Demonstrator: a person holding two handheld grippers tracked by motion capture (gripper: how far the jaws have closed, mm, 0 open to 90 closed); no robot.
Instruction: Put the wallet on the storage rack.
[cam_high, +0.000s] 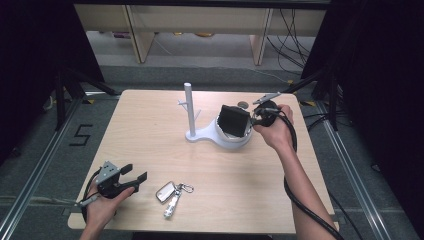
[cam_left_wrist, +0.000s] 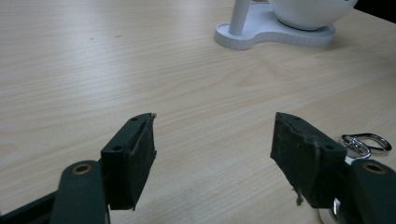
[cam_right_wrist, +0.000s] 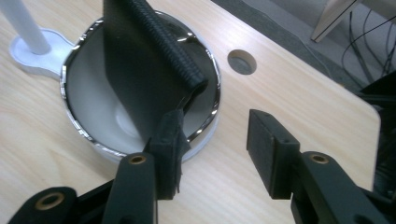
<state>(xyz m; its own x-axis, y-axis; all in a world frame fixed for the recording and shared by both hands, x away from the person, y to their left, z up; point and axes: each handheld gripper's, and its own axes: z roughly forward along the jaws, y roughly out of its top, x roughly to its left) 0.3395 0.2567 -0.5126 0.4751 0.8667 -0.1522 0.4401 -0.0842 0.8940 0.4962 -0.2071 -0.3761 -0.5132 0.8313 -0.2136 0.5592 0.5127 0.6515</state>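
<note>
A black wallet (cam_high: 234, 120) stands tilted inside the white bowl (cam_high: 226, 140) at the far side of the counter (cam_high: 150, 130). The right gripper (cam_high: 257, 116) is just beside the bowl's right rim; its jaws are spread, nothing between them, and one jaw seems to be touching the wallet's edge. The left gripper (cam_high: 136, 176) rests near the front edge, jaws spread and empty, with the keys (cam_high: 170, 194) just beside it.

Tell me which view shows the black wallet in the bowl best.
The right gripper view: the wallet stands close up on edge inside the bowl, clear of the open hand-held gripper. The high view shows it small; the left gripper view catches the bowl's underside.
</note>
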